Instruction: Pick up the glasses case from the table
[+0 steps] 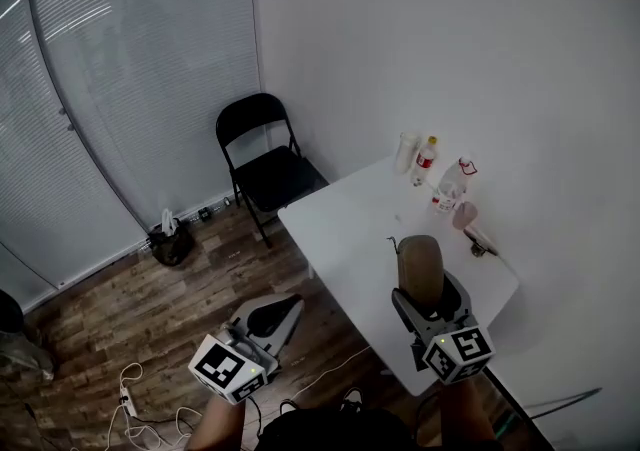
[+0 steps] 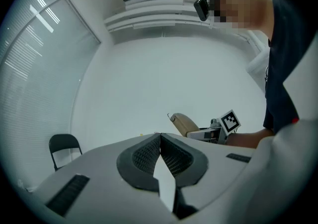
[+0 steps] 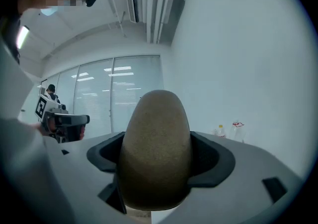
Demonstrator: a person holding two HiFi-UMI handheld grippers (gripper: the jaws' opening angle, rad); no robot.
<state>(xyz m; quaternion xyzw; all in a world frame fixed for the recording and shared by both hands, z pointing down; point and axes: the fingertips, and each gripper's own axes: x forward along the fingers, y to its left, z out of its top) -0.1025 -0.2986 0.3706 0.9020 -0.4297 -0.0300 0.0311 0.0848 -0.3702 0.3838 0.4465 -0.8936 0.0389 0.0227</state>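
The left gripper (image 1: 285,311) is seen low at the left, over the wooden floor and well apart from the table (image 1: 350,229); in the left gripper view its jaws are pressed together with nothing between them. A black folding chair (image 1: 265,164) stands beyond the table's far corner. Further right, the right gripper (image 1: 422,286) is clamped on the lower end of the tan glasses case (image 1: 420,261), which stands up out of the jaws above the table's near part and is judged to be clear of the surface. Most of the case's length is left unsupported, and its shell is rounded, so a slip or a pivot in the jaws could be caused by any slackening of the grip or by a quick swing. From this position the case could be dropped onto the table, or past the near edge onto the floor. At the far right edge, against the wall, a stack of cups (image 1: 407,151), a red-capped bottle (image 1: 426,161) and a clear bottle (image 1: 452,184) are grouped. These could be knocked over if the case were carried that way, though they are well apart from it. No brand or writing can be read: a red band is seen on the red-capped bottle, but its print is too small. Only black-and-white square patterns, not letters, are borne by the marker cubes, and no marking is seen on the case.
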